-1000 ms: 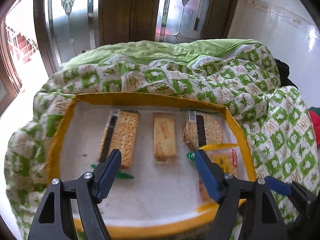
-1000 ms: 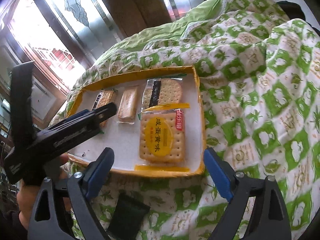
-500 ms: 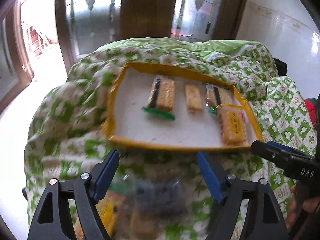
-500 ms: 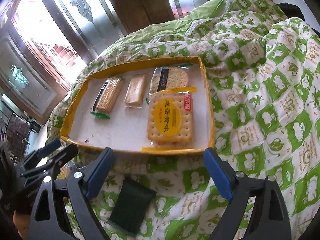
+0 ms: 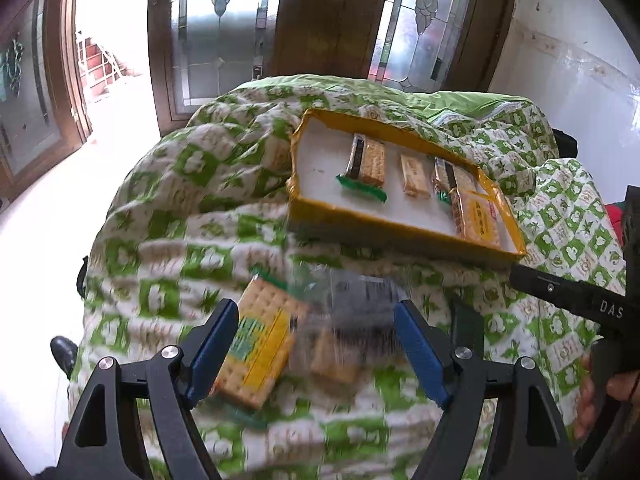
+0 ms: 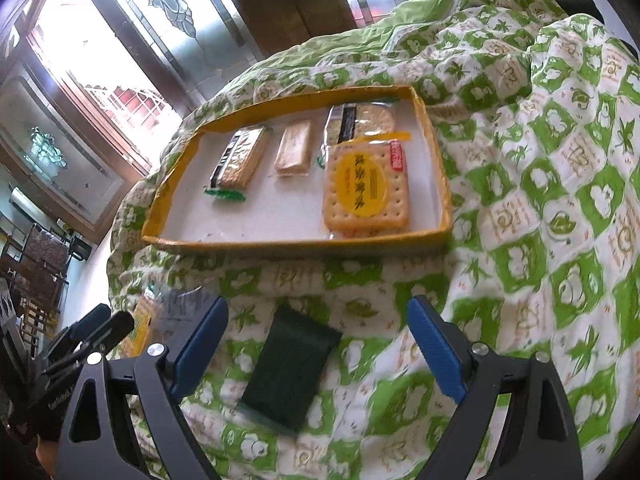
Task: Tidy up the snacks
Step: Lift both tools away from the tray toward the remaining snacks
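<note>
A yellow-rimmed tray (image 6: 445,184) (image 5: 400,227) lies on the green-patterned quilt and holds several wrapped cracker packs, the largest a square one with a yellow label (image 6: 366,192) (image 5: 478,220). My left gripper (image 5: 316,344) hangs open over loose packs on the quilt in front of the tray: a yellow-labelled cracker pack (image 5: 260,344) beside its left finger and a blurred clear-wrapped pack (image 5: 344,332) between the fingers, untouched. My right gripper (image 6: 318,344) is open above a dark green packet (image 6: 292,368) on the quilt; nothing is gripped.
The quilt (image 6: 540,200) bulges up to the right of the tray and drops off at the left edge toward a pale floor (image 5: 48,208). Wooden doors with patterned glass (image 5: 320,20) stand behind. The other gripper's black body (image 5: 580,304) and a hand sit at the right.
My left gripper pulled back from over the tray toward the quilt's near left side, bringing loose packs into view beneath it. My right gripper also drew back, now over the dark green packet.
</note>
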